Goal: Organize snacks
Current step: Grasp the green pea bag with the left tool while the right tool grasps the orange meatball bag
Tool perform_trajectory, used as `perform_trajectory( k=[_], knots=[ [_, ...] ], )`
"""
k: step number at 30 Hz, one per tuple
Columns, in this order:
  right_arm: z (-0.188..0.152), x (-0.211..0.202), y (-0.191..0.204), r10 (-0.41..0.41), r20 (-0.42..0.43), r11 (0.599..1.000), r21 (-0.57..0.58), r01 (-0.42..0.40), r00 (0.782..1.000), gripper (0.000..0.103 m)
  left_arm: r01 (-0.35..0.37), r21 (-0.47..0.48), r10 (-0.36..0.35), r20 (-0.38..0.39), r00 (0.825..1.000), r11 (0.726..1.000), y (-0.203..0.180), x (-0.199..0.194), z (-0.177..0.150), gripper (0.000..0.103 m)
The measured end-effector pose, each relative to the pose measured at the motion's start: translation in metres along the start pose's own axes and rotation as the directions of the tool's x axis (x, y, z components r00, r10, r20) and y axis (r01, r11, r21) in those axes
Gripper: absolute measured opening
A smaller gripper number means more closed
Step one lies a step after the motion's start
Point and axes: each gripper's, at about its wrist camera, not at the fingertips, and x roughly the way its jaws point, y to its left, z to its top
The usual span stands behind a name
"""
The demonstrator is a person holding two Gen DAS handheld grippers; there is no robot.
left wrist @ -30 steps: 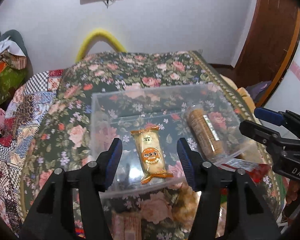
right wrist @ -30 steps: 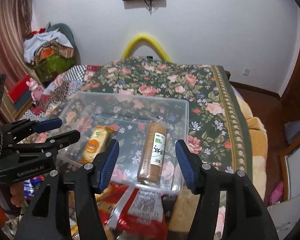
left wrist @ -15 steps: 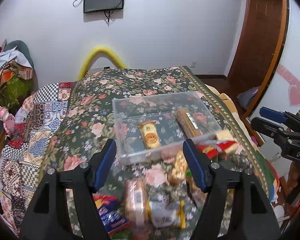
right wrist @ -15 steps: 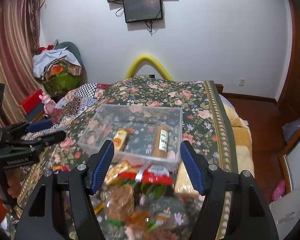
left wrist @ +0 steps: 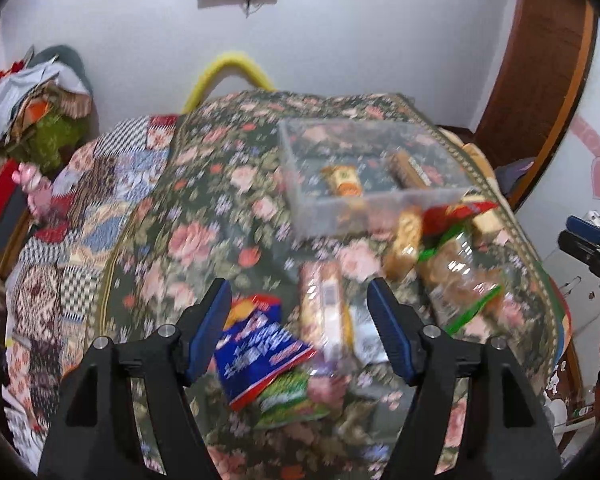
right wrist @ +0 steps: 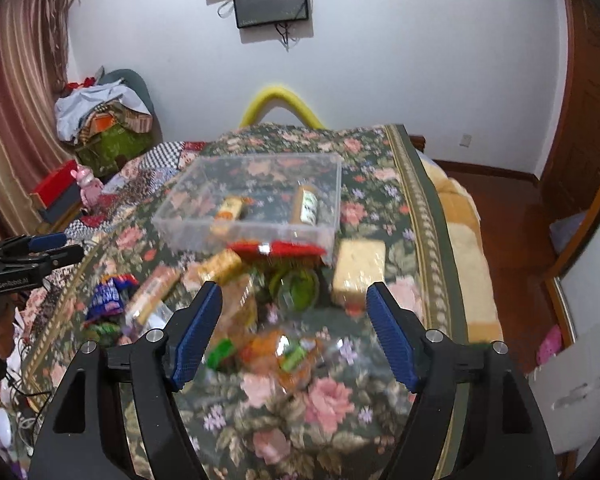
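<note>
Both my hand-held grippers are empty right now. The left hand-held gripper [left wrist: 298, 312] has its jaws standing wide, they've just been opening, and nothing is pinched between them; the blue bag [left wrist: 256, 350] and a long biscuit pack [left wrist: 326, 312] just lie on the bed under the gap. Same on the right hand-held gripper [right wrist: 294, 312]: jaws wide, just been opening, nothing clamped, only a clear bag of orange snacks [right wrist: 284, 354] down on the cover below. The clear bin [right wrist: 252, 204] sits on the floral bedspread [right wrist: 320, 408] at about 12 o'clock from the right gripper, and more like 1 o'clock from the left. Inside it there's a small orange-label pack [right wrist: 230, 209] on the left and a brown roll [right wrist: 306, 206] on the right, apart from each other. The rest of the snacks are piled loose on the bed just in front of the bin: a red bag [right wrist: 276, 250] touching its near wall, and a pale block [right wrist: 358, 270] at 1 o'clock from the right gripper. The left view is pretty blurry, so labels are unreadable.
</note>
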Motion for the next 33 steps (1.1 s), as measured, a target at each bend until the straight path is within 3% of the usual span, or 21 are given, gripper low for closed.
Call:
perform_trajectory(
  k=[15,29,33],
  knots=[
    [-0.051,0.035,-0.003,-0.025,-0.147,1.000,0.014,0.028,0.989,0.072,-0.009,-0.086,-0.005,-0.156,0.988,0.996,0.015,0.037,-0.076,0.070],
    [-0.051,0.076,-0.007,0.037,-0.204,0.997,0.079,-0.021,0.978,0.072,0.015,-0.140,-0.046,-0.219,0.975,0.990,0.014,0.070,-0.104,0.070],
    [-0.051,0.082,-0.007,0.063,-0.213,0.994,0.099,-0.043,0.975,0.075,0.016,-0.138,-0.045,-0.212,0.976,0.990,0.012,0.074,-0.104,0.064]
  ],
)
